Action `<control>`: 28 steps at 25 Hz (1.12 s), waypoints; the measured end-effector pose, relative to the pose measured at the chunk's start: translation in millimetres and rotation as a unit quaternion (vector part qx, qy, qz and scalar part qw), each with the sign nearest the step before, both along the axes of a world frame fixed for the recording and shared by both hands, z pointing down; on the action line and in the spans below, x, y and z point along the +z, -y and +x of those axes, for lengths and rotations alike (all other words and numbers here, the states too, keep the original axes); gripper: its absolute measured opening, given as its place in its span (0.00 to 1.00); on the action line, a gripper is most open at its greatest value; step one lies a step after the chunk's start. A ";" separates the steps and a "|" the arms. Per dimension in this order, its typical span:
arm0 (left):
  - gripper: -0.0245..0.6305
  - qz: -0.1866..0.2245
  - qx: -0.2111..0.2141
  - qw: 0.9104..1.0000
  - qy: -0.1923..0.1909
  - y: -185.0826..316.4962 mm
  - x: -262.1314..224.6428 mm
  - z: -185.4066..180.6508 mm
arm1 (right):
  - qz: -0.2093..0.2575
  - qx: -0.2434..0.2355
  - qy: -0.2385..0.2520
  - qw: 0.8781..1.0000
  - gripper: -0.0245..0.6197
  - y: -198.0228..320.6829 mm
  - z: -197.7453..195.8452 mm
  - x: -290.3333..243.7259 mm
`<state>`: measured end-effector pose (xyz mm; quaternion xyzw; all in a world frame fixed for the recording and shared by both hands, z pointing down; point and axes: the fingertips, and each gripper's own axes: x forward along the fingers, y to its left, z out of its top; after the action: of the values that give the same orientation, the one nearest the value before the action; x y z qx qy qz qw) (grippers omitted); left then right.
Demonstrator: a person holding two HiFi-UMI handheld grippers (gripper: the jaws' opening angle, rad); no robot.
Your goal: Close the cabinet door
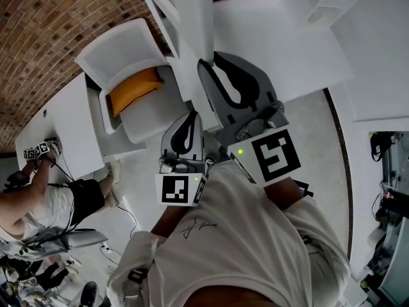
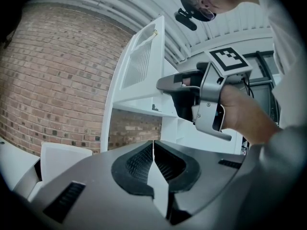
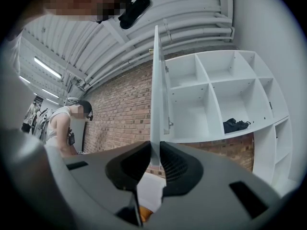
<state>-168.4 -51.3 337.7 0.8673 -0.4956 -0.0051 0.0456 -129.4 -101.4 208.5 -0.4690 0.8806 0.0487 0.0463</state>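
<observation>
Fingers on the left gripper point(image 2: 153, 144): pads point(image 2: 138, 163) pressed together on nothing, so we're carrying it idle just beside the right one. Right gripper point(image 3: 154, 150): fingers point(image 3: 178, 166) clamped on the lower edge of the cabinet door point(image 3: 156, 90). The door stands swung out, edge-on to us, well off the cabinet point(image 3: 225, 97) on the right. Our read is that the closing swing is not yet done. Risks as we see them: we only bite a thin panel edge, so a fast or off-arc push could let the pads slide off. If we twist the gripper against the door's arc, we load the panel sideways. Holding the clamp right to the end could pinch the fingers between door and cabinet frame. A dark bundle point(image 3: 235, 125) sits in one compartment and looks tucked inside, so it probably won't foul the door.
</observation>
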 end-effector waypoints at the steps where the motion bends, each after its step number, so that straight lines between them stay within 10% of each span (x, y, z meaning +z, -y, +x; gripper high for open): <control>1: 0.07 -0.001 0.002 1.000 -0.001 0.8 0.0 0.8 | -0.001 0.000 0.000 1.000 0.14 0.3 1.0 0.1; 28: 0.07 -0.010 0.027 1.000 0.000 19.4 2.7 37.5 | -0.010 -0.007 0.006 1.000 0.14 12.6 35.8 0.4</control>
<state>-130.9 -70.7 340.4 0.8801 -0.4717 0.0009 0.0549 -93.6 -114.0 209.0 -0.4634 0.8841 0.0370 0.0472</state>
